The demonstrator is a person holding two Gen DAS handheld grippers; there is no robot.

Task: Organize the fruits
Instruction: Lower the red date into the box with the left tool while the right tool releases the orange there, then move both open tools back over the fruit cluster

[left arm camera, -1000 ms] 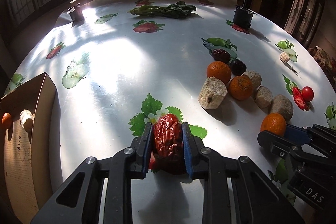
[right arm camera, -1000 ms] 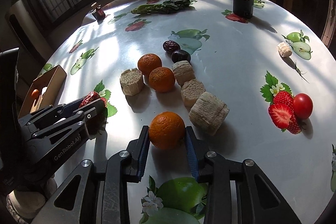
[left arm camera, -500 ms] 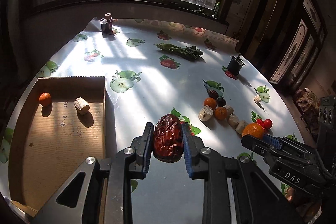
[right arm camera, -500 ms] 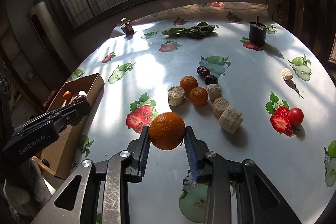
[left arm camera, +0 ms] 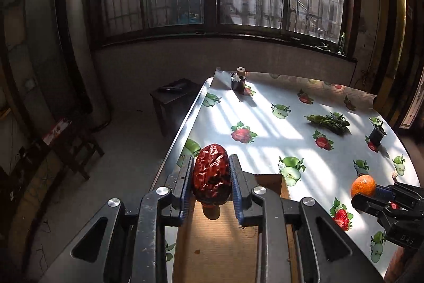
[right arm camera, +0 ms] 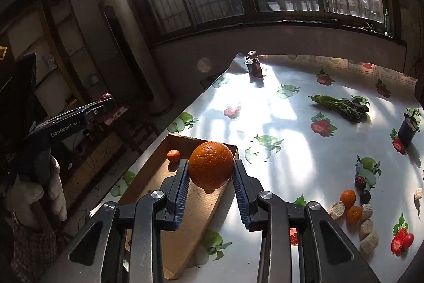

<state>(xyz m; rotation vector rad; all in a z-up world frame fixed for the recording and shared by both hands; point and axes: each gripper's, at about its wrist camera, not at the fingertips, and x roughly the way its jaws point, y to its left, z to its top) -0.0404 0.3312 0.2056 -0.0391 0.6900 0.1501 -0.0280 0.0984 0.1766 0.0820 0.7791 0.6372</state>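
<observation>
— Black plastic was what both tools were made of, with blue ridged pads. What did the words on them say?

— The left gripper [left arm camera: 211,178] had "GenRobot.AI" in white on its side, seen from the right wrist view. The right gripper [right arm camera: 211,171] showed "DAS" on its body in the left wrist view.

— What was the left one squeezing?

— A red date [left arm camera: 211,174]. It was dark red, shiny and all wrinkly, shaped like an egg. The pads pressed on both its sides, and it hung up in the air over the cardboard box [left arm camera: 225,238].

— And the right one?

— It was clamped on a big orange [right arm camera: 211,168], round with a bumpy skin. That one hung over the box's far corner.

— Where was the box?

— At the left edge of the tabletop [right arm camera: 304,150]. It was flat, brown and ribbed inside, with some pen marks I could not read. A small orange [right arm camera: 173,155] sat in its far left corner.

— What covered the tabletop?

— A shiny cloth with printed apples and strawberries. Near the right edge lay more oranges, dark dates and rough pale chunks [right arm camera: 368,240], close together.
</observation>
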